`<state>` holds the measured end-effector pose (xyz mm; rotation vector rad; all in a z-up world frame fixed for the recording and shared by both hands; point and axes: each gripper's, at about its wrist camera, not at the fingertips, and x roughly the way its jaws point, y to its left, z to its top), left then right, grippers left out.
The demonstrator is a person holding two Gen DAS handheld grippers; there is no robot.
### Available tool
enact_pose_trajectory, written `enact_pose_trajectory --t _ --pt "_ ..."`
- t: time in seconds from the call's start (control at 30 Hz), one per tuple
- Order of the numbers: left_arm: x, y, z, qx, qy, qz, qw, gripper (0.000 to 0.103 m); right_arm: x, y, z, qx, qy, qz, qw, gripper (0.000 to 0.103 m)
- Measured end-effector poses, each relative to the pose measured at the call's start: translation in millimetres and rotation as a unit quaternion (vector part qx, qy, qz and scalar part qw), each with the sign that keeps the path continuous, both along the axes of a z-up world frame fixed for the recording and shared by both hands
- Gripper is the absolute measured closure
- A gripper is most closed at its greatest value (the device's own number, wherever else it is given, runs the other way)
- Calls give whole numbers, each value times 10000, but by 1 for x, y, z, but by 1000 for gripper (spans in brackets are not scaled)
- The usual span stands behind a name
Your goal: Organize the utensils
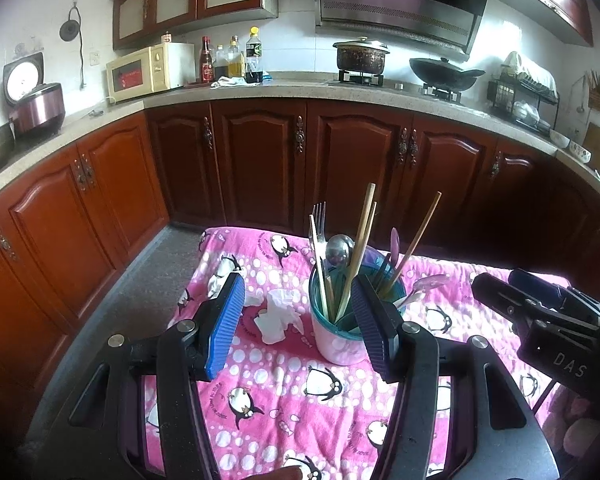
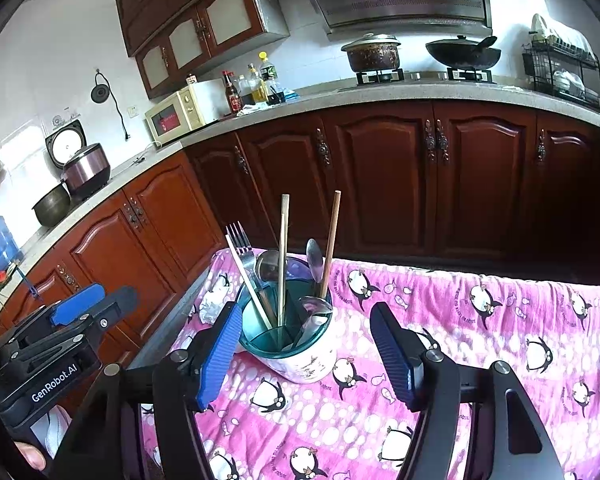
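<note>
Behind my table ran dark wooden cabinets [image 1: 260,152] under a pale counter [image 1: 284,88], with a microwave [image 1: 140,72], bottles [image 1: 236,60], a pot [image 1: 362,56] and a wok [image 1: 446,72] along it. Nearer, a pink penguin cloth [image 1: 284,392] covered the table, and on it stood the holder [image 1: 340,332], a white cup with a teal rim split into compartments. It sat upright near the cloth's far left part, with a crumpled tissue [image 1: 278,316] just beside it. I judged the sorting nearly or wholly done, since every utensil I could see was standing in the holder: a fork [image 1: 319,216] and pale chopsticks [image 1: 364,232] in one part, a metal spoon [image 1: 338,250] beside them, and a darker chopstick [image 1: 420,232] with a purple spoon [image 1: 395,246] further right. Another spoon [image 1: 428,284] leaned out low over the rim, which seemed the only untidy piece. They rested tilted against the dividers, as loose sticks do in a wide cup. My left gripper [image 1: 300,320] hung before the holder with its jaws apart and nothing in them; its right pad overlapped the cup in view, but I could not tell if it touched. My right gripper [image 2: 308,348] also stood spread and empty, the holder just beyond its left pad [image 2: 220,352], apparently drawn clear so nothing got knocked.
</note>
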<state>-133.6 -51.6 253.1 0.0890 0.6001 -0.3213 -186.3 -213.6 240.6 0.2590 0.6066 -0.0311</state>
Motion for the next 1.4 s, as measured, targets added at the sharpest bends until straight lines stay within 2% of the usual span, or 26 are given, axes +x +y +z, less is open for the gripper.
enact_pose_trajectory --t 1.4 --pt "8 3 -8 5 18 91 10000 48 13 2 -10 -39 198 78 9998 38"
